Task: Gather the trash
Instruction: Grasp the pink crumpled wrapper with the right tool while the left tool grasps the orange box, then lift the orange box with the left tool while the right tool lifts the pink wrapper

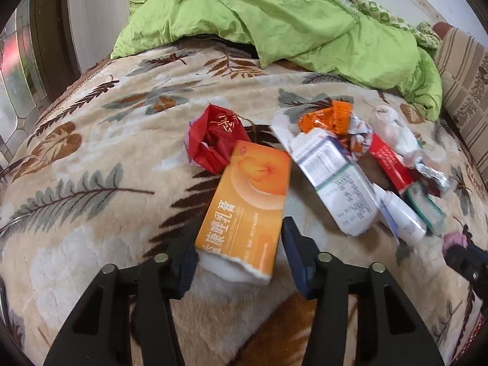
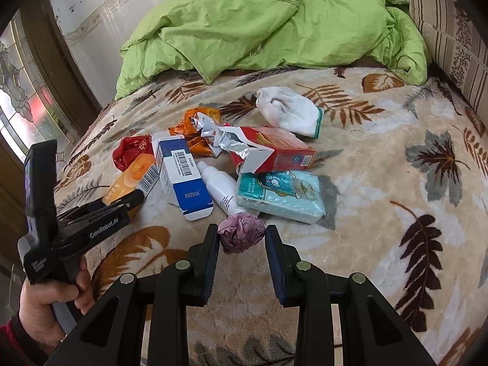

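On the leaf-patterned blanket (image 2: 381,183), the left gripper (image 1: 241,238) pinches the near end of the orange ointment box (image 1: 247,201), light, crushable card best held across its narrow sides; the right gripper (image 2: 242,238) pinches a soft purple paper wad (image 2: 241,233).

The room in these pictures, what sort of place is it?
Most likely a bedroom: the litter lies on a bed under a leaf-patterned blanket, a rumpled green quilt is heaped behind it, and a striped pillow sits at the right.
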